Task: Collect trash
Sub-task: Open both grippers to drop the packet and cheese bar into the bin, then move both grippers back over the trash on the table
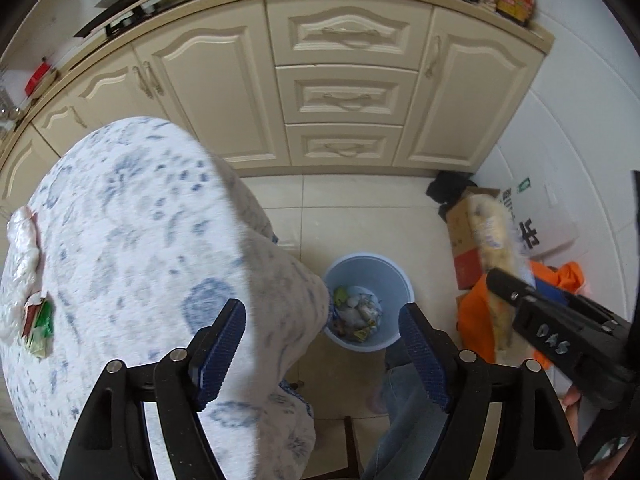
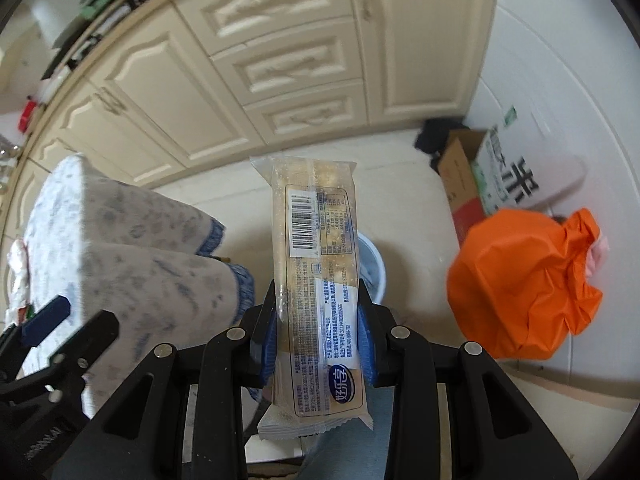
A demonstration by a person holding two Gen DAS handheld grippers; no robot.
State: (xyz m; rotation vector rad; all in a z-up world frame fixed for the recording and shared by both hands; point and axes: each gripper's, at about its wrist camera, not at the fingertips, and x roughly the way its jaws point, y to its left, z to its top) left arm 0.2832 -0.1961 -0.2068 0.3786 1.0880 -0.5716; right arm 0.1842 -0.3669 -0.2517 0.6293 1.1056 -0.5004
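Right gripper (image 2: 316, 340) grips long snack wrapper (image 2: 316, 280) lengthwise along its fingers, bin (image 2: 378, 276) directly beyond; left gripper (image 1: 324, 354) wide, empty.

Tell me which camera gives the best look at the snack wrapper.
The right wrist view: the snack wrapper fills the centre, sharp, barcode and label readable, between the right tongs. The left wrist view shows the wrapper only at the right, blurred, partly behind the right tongs' black body.
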